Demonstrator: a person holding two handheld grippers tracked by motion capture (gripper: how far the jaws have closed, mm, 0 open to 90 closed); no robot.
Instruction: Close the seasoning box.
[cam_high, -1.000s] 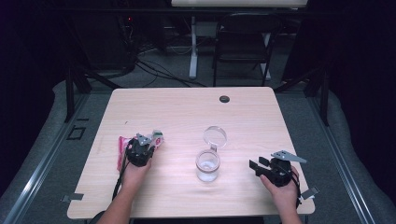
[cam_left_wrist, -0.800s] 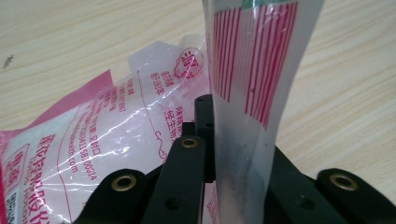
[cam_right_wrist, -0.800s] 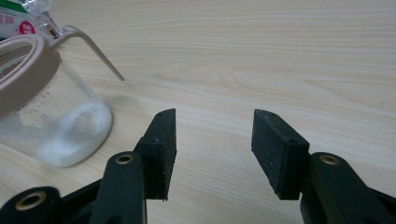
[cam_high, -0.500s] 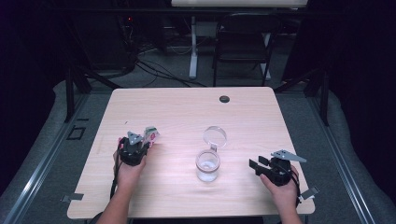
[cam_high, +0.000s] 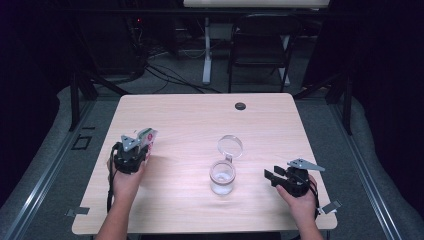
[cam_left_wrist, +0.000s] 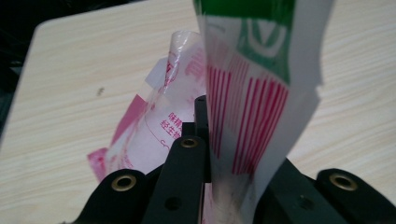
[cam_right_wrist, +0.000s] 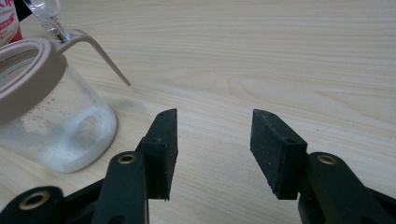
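- One table (cam_high: 190, 125) is carrying one jar (cam_high: 222, 176), its lid (cam_high: 229, 146) swung open.
- Left gripper (cam_high: 134, 150), left of the jar, is clamping one packet (cam_left_wrist: 252, 93).
- Right gripper (cam_high: 274, 176), right of the jar, is gaping, holding nothing.

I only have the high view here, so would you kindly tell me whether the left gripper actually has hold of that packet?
Observer: Yes. In the left gripper view, the left gripper is shut on the packet, which stands up between its jaws.
Operator: Thank you. What is printed on it?
Observer: Red stripes on white with a green band at the top; a second, clear pink-printed sachet sits just behind it.
Operator: And is the right gripper ready?
Observer: The right gripper is open with nothing between its jaws, beside the glass jar.
Operator: Is anything in that jar?
Observer: White powder lies at the bottom, and its hinged lid is swung open.
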